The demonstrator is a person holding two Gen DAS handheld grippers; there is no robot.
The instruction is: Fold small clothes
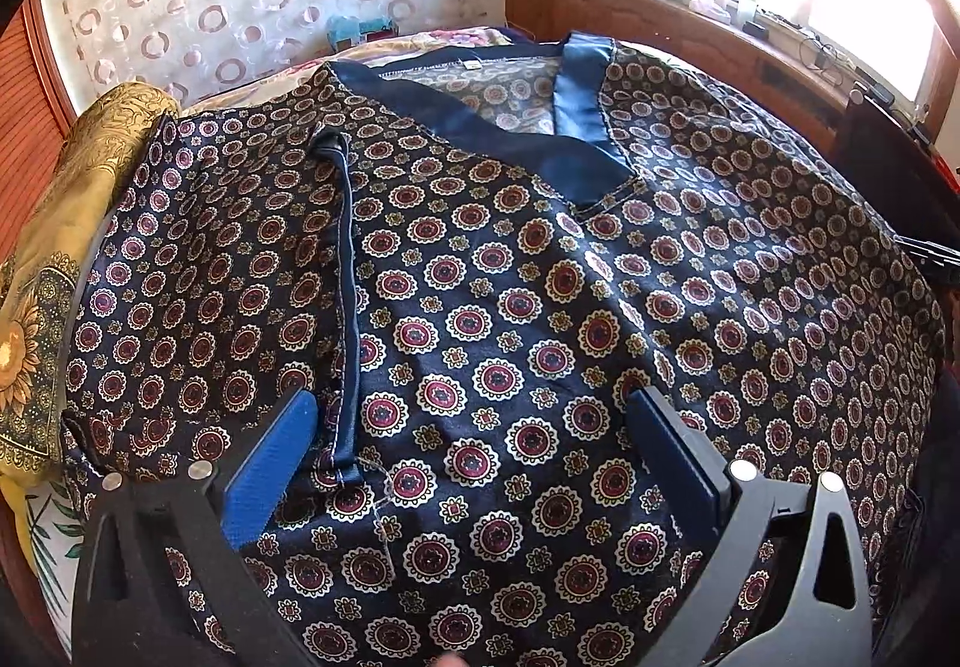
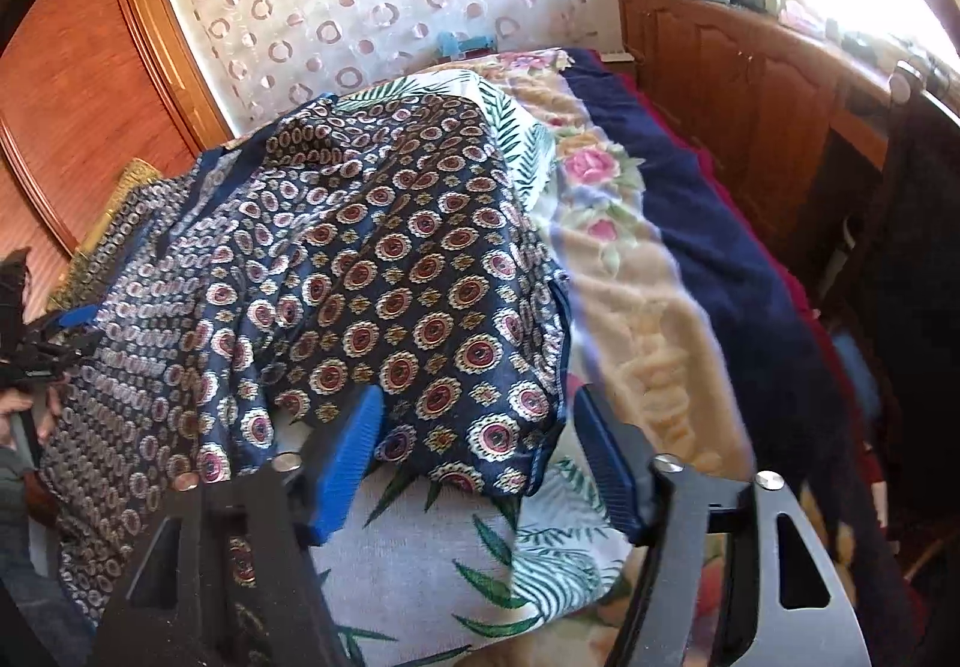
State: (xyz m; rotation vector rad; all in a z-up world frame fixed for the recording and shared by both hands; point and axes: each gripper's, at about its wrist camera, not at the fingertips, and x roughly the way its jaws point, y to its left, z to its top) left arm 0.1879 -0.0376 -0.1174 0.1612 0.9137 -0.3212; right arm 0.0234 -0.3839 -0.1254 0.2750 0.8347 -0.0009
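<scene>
**Both grippers poised over a patterned top on the bed**

Spread flat across the bed [image 2: 678, 271]: a dark navy satin top printed with red-and-cream medallions [image 1: 528, 307], plain blue V-neck band [image 1: 522, 138] toward the far side, one sleeve with a blue-edged cuff [image 1: 348, 307] already turned inward over the body. Probably laid out this way to give straight fold lines.

Left gripper [image 1: 474, 427]: fully spread just above the cloth near the cuff's hem, nothing between the blue pads [image 1: 270, 463]. Looks like a release after laying the sleeve.

Right gripper [image 2: 474, 427]: jaws parted, straddling the other sleeve's corner [image 2: 480, 451] where it overhangs the leaf-print sheet [image 2: 456, 577]; pads flanking the fabric, not yet pinching. Likely positioned to take this corner and mirror the first fold.
</scene>
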